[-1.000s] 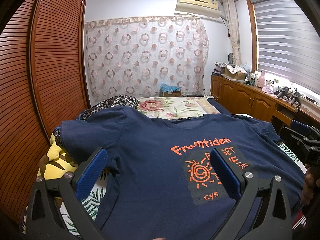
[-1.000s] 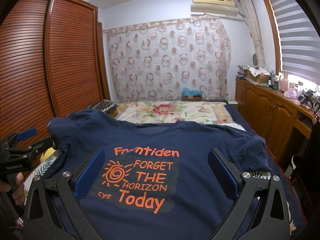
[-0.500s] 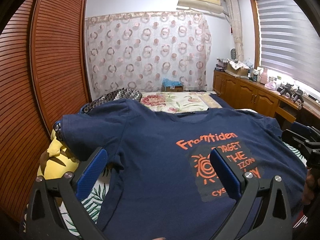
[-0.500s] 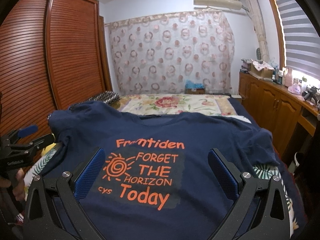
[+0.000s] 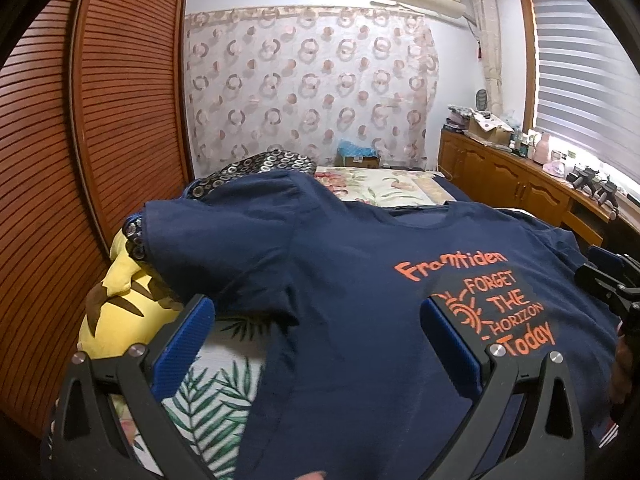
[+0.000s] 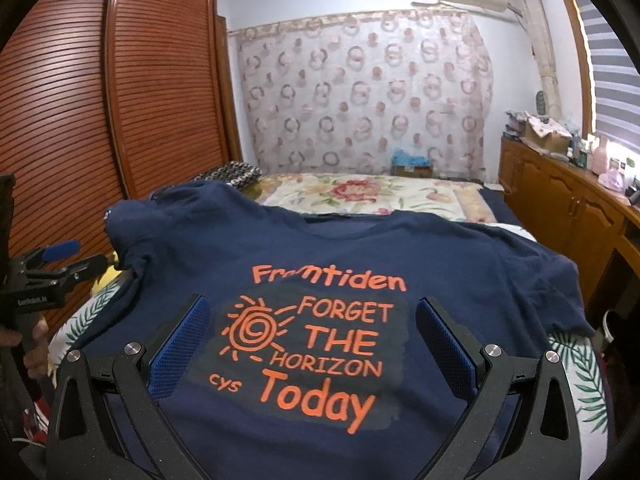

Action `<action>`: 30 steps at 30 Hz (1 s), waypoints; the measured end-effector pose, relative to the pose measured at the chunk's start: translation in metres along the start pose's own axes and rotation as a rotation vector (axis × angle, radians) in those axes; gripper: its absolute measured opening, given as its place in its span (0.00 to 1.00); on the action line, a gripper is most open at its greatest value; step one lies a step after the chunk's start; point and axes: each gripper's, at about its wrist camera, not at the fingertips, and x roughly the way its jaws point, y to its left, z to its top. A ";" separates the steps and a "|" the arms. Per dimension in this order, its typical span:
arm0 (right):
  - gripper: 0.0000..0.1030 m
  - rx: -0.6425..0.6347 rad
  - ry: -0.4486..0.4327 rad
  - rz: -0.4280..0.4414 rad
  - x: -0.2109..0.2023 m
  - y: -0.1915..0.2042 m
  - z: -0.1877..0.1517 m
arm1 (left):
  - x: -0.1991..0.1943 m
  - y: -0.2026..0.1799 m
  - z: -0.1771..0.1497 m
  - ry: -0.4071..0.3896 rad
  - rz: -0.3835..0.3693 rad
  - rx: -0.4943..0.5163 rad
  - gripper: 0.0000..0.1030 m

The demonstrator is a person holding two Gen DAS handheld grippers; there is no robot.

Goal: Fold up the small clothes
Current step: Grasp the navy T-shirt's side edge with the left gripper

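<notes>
A navy T-shirt [image 5: 360, 300] [image 6: 340, 256] with orange lettering lies spread face up on the bed, collar away from me. Its left sleeve [image 5: 216, 240] drapes over a yellow pillow. My left gripper [image 5: 316, 312] hovers open above the shirt's left side, blue pads wide apart with nothing between them. My right gripper [image 6: 312, 316] hovers open over the printed chest area, also empty. In each wrist view the other gripper shows at the frame's edge, held in a hand: the right one [image 5: 612, 284] and the left one [image 6: 52, 268].
A yellow pillow [image 5: 120, 304] and a dark patterned cushion [image 5: 260, 164] lie at the bed's left, beside a slatted wooden wardrobe [image 5: 80, 140]. A floral pillow [image 6: 368, 196] sits at the head. A wooden sideboard [image 6: 568, 208] with clutter runs along the right under the window.
Both grippers have moved forward and lower over the shirt, so it looms larger. Both stay open. The shirt itself has not shifted.
</notes>
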 end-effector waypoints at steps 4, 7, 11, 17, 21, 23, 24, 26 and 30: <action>1.00 -0.014 0.015 0.025 0.009 0.006 0.000 | 0.005 0.015 0.000 0.012 0.020 0.009 1.00; 1.00 -0.027 0.023 0.042 0.015 0.011 -0.001 | 0.012 0.033 0.000 0.032 0.024 0.002 1.00; 1.00 -0.045 0.052 0.073 0.026 0.020 -0.004 | 0.020 0.057 0.003 0.051 0.052 0.006 1.00; 1.00 -0.080 0.103 0.113 0.049 0.031 -0.003 | 0.033 0.093 0.015 0.073 0.046 -0.012 1.00; 1.00 -0.095 0.119 0.138 0.059 0.038 -0.002 | 0.040 0.110 0.027 0.077 0.031 -0.022 0.93; 1.00 -0.096 0.129 0.151 0.061 0.041 -0.004 | 0.047 0.120 0.037 0.084 0.016 -0.037 0.90; 1.00 -0.098 0.134 0.154 0.063 0.041 -0.005 | 0.050 0.123 0.039 0.083 0.013 -0.039 0.87; 1.00 -0.100 0.145 0.160 0.065 0.043 -0.006 | 0.057 0.130 0.049 0.087 0.008 -0.037 0.83; 1.00 -0.100 0.159 0.172 0.066 0.044 -0.010 | 0.076 0.150 0.062 0.112 -0.028 -0.083 0.62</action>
